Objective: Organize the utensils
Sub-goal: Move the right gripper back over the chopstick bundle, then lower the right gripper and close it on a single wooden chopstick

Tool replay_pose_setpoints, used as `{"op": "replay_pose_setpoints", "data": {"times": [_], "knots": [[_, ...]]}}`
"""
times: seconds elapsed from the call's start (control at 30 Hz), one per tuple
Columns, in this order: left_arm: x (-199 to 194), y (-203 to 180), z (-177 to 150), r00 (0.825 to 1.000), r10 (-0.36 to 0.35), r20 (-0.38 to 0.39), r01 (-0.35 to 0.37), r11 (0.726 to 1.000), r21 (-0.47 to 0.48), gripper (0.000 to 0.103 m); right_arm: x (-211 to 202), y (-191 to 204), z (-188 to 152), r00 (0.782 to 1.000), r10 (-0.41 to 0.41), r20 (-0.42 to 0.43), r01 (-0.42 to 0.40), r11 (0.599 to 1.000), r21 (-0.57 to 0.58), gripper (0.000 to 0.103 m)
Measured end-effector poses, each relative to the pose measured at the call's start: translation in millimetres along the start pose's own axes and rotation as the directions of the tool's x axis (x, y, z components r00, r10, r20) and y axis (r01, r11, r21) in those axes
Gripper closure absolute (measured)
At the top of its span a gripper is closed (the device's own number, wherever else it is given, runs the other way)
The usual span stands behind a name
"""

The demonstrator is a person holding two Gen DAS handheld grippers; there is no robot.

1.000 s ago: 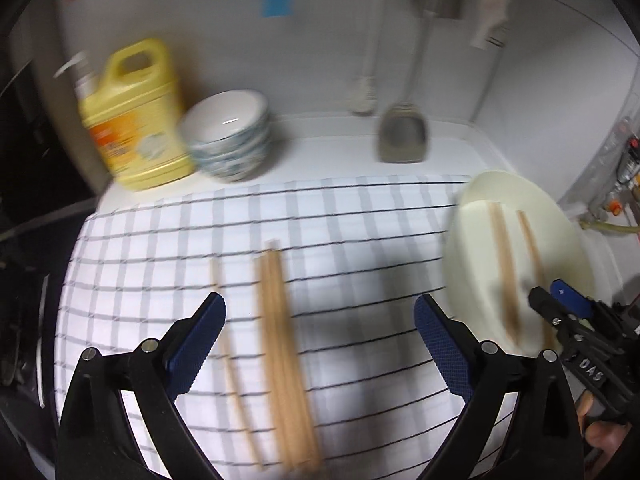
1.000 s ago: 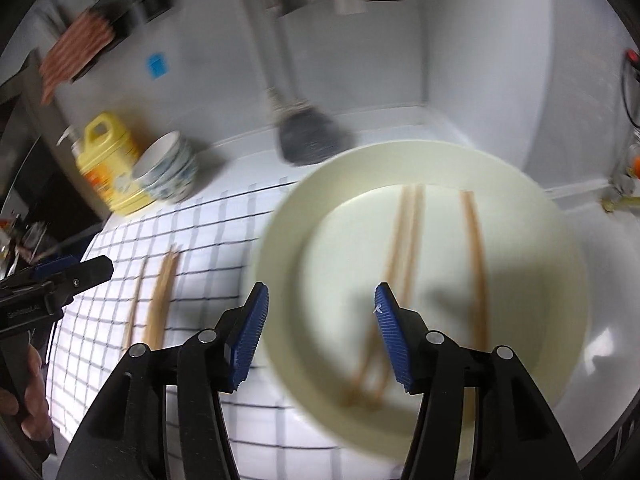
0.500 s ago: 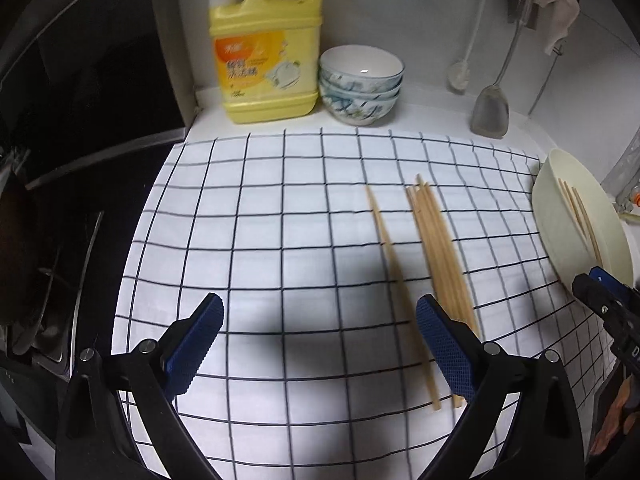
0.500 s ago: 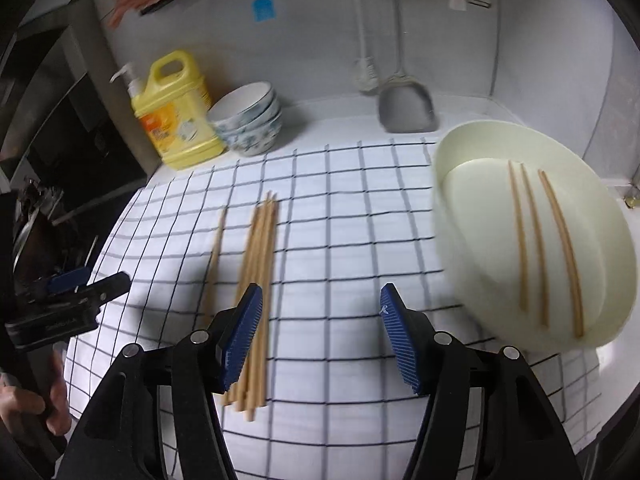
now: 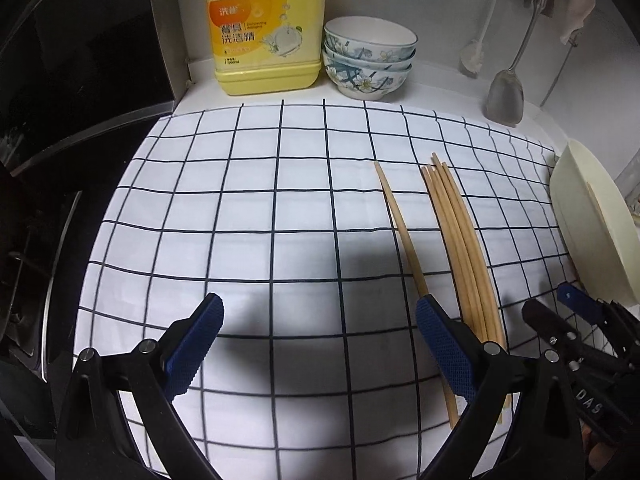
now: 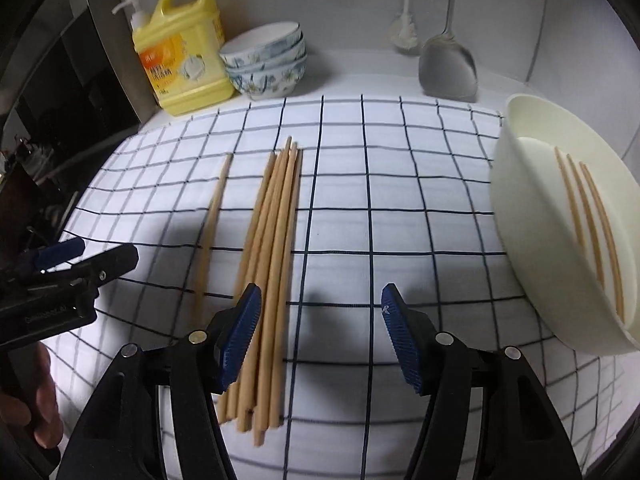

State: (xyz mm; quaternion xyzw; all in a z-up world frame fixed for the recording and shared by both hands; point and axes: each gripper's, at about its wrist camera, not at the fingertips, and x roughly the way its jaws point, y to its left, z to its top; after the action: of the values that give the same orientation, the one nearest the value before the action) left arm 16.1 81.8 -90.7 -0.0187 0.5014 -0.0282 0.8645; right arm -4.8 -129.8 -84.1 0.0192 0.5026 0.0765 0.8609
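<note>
Right now, by label:

Right gripper (image 6: pixel 320 332): jaws wide apart and just been opening, nothing between them; blue pads hang over the checked cloth (image 6: pixel 400 216), the left pad over the near part of the chopstick bundle (image 6: pixel 272 248).

Left gripper (image 5: pixel 318 344): jaws spread wide, empty; only cloth and shadow show between them. In the right wrist view it shows at 9 o'clock, with the person's fingers (image 6: pixel 36 404) at its handle.

Bundle: several wooden chopsticks lying side by side on the cloth, tips toward 12 o'clock, near ends fanned out unevenly.

Single chopstick (image 6: pixel 212 224): lies alone on the cloth just beside the bundle at its 9 o'clock, roughly parallel and apart from it.

Plate (image 6: pixel 516 184): cream, deep-rimmed, at 3 o'clock on the cloth's edge; three chopsticks (image 6: pixel 588 216) lie in it side by side.

Detergent jug (image 6: pixel 180 60): yellow, with a pump top, at 11 o'clock beyond the cloth, against the wall.

Bowls (image 6: pixel 266 60): a stack with blue flower pattern, just beside the jug at its 3 o'clock.

Spatula (image 6: pixel 448 64): metal, hanging at 1 o'clock, its blade reaching down near the counter.

Brush (image 6: pixel 406 36): white, hanging just left of the spatula.
</note>
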Motion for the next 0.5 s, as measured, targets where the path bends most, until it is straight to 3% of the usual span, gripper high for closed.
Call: {"op": "replay_pose_setpoints", "data": {"times": [0.5], "knots": [[33, -13, 1, 0.999, 0.029, -0.022, -0.029, 1.0, 0.01, 0.008, 32, -2, 1, 1.0, -0.004, -0.015, 0.003, 0.999, -0.051, 0.043]]}}
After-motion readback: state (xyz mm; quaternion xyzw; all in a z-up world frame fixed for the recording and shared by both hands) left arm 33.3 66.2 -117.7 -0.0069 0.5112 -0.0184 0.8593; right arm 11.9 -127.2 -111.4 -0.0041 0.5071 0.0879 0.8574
